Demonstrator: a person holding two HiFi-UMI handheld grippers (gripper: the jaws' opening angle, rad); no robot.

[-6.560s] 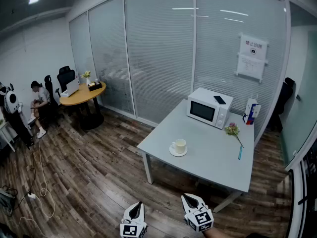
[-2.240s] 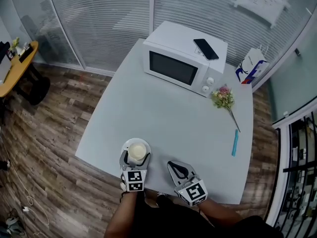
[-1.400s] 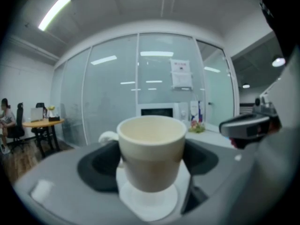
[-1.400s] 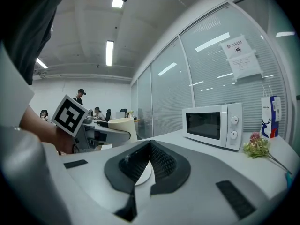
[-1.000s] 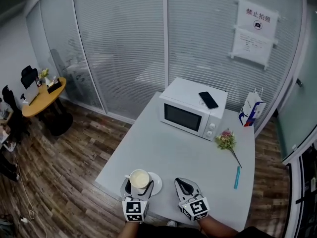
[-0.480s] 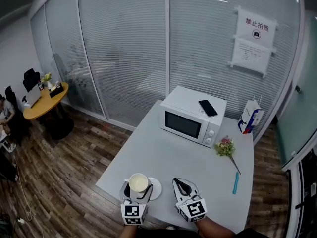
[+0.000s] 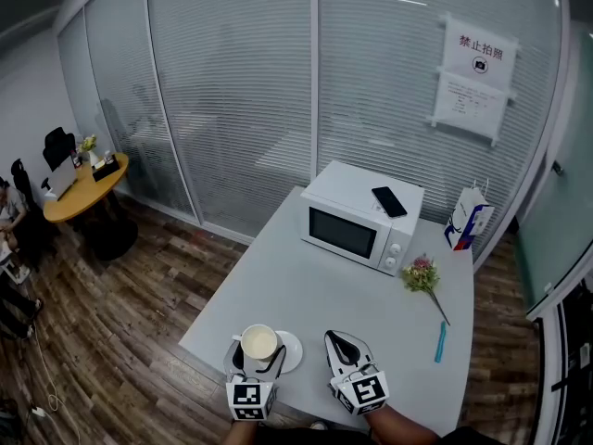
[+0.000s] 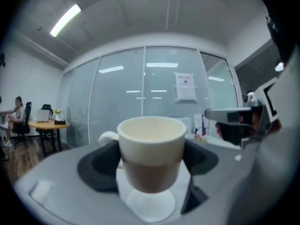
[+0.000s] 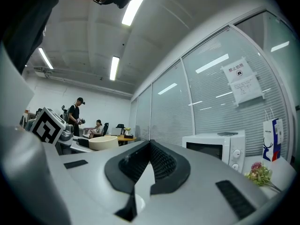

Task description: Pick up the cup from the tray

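Note:
A cream cup [image 7: 259, 343] sits between the jaws of my left gripper [image 7: 258, 352], which is shut on it. The cup hangs over the left part of its white saucer [image 7: 291, 352], near the grey table's front left corner. In the left gripper view the cup [image 8: 151, 149] fills the gap between the dark pads, handle pointing left. My right gripper [image 7: 339, 343] hovers just right of the saucer, shut and with nothing in it. In the right gripper view, its jaws [image 9: 149, 146] meet at the tip, and the cup [image 9: 104, 142] shows to its left.
On the grey table [image 7: 306, 281] stand a white microwave [image 7: 362, 222] with a phone [image 7: 389, 201] on top, a carton [image 7: 462, 221], a small flower bunch [image 7: 422, 274] and a blue pen [image 7: 439, 341]. Glass partitions stand behind. A round wooden table [image 7: 79, 179] and seated people are at far left.
Since the earliest frames I have come up to the table and my left gripper has closed on the cup. Over the last second the cup and both grippers have barely shifted.

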